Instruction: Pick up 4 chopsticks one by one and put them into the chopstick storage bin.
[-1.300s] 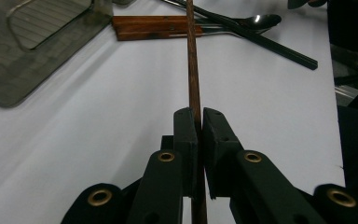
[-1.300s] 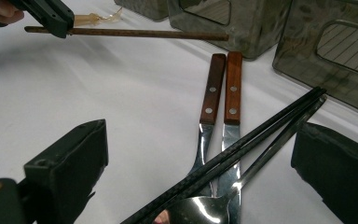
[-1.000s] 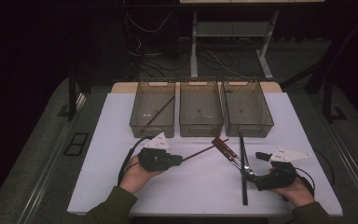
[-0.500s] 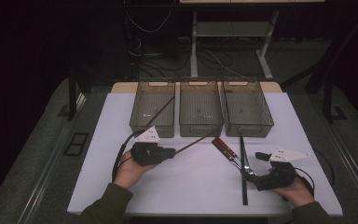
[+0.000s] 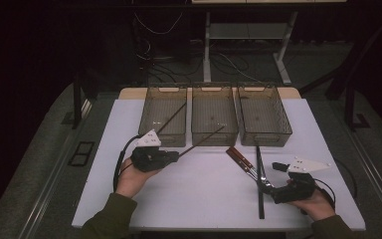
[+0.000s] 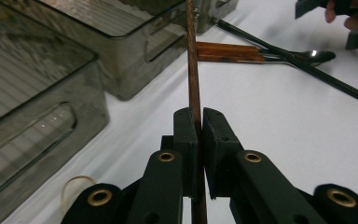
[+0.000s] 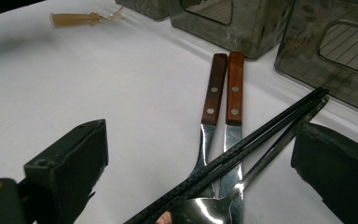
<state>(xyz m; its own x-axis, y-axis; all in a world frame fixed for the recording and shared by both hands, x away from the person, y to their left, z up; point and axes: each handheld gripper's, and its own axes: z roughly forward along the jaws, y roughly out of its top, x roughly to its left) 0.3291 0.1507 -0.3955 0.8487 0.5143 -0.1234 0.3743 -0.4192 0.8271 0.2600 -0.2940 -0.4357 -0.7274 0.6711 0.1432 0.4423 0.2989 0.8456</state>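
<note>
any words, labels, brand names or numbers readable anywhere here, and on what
None: no readable text in any view.
The three smoky plastic bins carry no label.
The wooden handles of the cutlery show only rivets, no brand.
The brown chopstick held in the left gripper is unmarked.
The grey plate on the right gripper bears only pale dots.

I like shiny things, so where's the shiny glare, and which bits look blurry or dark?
Right gripper view: bright glare on the spoon bowl; its own tongs look soft and blurry. Left gripper view: a glint on the spoon, and the near bin is blurred. High view: the room behind the white table is nearly black.
</note>
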